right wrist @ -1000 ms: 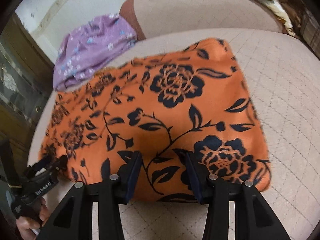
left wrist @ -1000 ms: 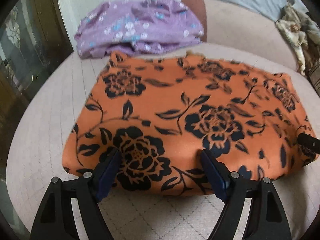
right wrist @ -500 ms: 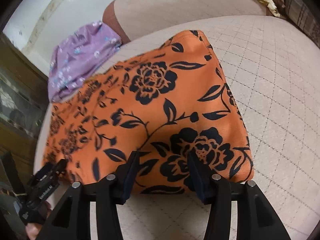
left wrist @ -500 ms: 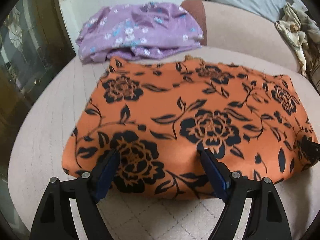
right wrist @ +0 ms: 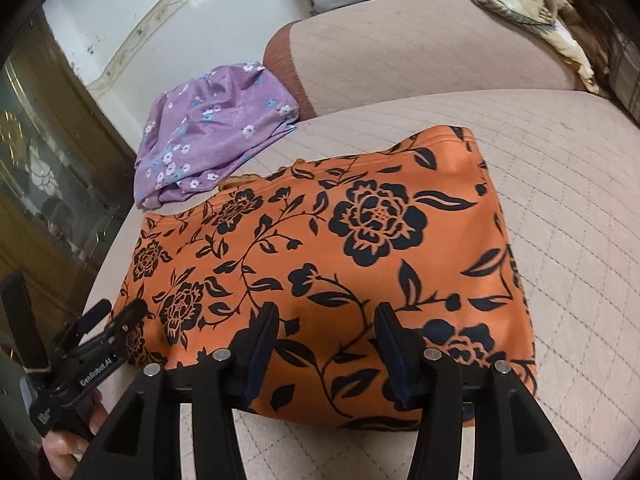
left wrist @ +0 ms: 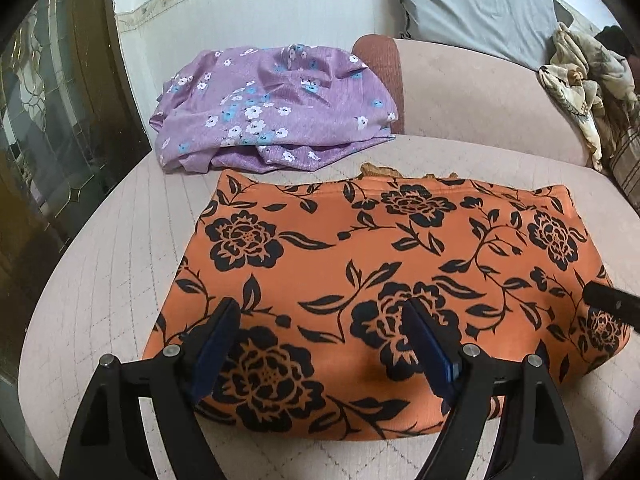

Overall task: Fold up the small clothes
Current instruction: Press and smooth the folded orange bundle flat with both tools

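Lying on sofa [left wrist: 100,264]: one orange cloth [left wrist: 384,264], one purple cloth [left wrist: 272,108].

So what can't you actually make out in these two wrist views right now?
- Near hem of the orange floral garment: both views, covered by the open left gripper and right gripper.
- Layers under the garment: hidden by its top panel.
- Purple garment: bunched, shape unclear.
- Patterned cloth: cut by the fisheye edge.
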Demonstrator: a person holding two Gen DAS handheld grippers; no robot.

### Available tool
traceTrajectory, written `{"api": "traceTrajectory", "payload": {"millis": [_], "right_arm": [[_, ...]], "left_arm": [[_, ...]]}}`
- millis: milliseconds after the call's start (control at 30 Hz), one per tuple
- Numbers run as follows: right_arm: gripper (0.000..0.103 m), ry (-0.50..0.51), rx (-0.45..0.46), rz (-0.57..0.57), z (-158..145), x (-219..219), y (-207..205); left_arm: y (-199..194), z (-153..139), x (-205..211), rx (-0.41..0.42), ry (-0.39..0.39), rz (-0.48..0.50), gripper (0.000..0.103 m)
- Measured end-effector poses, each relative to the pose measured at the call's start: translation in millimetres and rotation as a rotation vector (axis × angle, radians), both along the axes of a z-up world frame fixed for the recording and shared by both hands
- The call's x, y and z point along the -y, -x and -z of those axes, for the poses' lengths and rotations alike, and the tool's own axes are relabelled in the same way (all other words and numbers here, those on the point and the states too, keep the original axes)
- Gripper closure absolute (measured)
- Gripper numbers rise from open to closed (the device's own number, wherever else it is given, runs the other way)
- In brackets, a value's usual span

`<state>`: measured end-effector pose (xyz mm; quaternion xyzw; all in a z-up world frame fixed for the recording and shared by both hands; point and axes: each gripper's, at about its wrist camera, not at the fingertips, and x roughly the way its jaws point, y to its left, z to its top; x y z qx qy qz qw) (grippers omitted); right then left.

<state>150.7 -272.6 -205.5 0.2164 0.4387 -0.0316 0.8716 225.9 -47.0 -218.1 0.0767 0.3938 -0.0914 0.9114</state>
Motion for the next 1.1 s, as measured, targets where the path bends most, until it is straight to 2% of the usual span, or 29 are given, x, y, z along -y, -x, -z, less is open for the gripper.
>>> {"api": "traceTrajectory", "payload": {"millis": [633,1100], "right_arm": [[0.049,0.013,0.024,-0.074,0,-17,-6],[0.049,0.017,0.015,-0.073,4,-17,-9]], "left_arm": [[4,-9,9,0.031,0.010,0.024,0.019],[-1,-23,-20,0.084,0.037,-0.070,0.019]]}}
